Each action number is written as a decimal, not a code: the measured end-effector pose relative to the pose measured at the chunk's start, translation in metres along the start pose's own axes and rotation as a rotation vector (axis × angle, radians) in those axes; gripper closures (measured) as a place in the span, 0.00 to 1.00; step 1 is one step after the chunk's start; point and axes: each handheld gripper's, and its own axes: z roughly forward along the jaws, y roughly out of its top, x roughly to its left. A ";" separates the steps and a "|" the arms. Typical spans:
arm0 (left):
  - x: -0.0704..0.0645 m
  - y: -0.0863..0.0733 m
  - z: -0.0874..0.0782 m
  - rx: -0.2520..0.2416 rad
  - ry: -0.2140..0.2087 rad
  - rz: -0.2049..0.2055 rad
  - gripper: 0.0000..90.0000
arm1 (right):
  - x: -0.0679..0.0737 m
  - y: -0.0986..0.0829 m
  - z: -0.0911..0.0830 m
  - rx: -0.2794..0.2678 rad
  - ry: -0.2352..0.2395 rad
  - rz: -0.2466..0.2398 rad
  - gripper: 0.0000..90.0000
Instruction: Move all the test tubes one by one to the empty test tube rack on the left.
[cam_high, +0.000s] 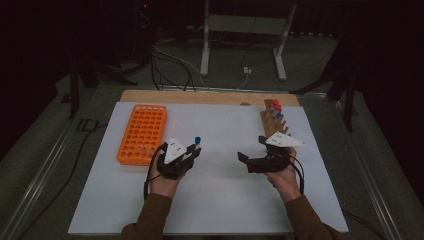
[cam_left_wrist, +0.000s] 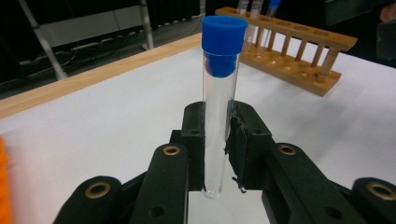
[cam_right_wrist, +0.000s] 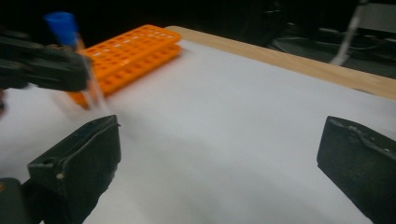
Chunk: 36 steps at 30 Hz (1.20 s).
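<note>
**Left gripper carrying capped tube, right idle**

High view: left gripper (cam_high: 192, 150) holds the clear plastic test tube with blue cap (cam_high: 198, 140) just right of the orange plastic grid rack (cam_high: 142, 132), probably headed there. Right gripper (cam_high: 243, 157) hovers empty, jaws wide.

Left gripper view: jaws clamp the tube (cam_left_wrist: 219, 116) mid-body, upright, so the cap stays clear. Tube looks empty. Wooden peg rack (cam_left_wrist: 299, 51) behind holds a few tubes.

Right gripper view: orange rack (cam_right_wrist: 126, 56) holes look empty; blurred.

The left gripper (cam_high: 194, 148) has its jaws closed tight. The right gripper (cam_right_wrist: 219, 158) gapes wide. Both forearms rest low.
</note>
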 end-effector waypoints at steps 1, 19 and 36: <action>0.003 -0.001 -0.003 -0.002 0.003 -0.004 0.86 | -0.002 -0.002 -0.001 -0.001 -0.005 0.006 0.00; 0.036 -0.012 -0.041 -0.029 0.056 -0.054 0.86 | -0.021 -0.008 -0.021 -0.056 -0.055 0.070 0.00; 0.076 -0.018 -0.088 -0.055 0.150 -0.114 0.86 | -0.021 -0.008 -0.024 -0.063 -0.046 0.070 0.00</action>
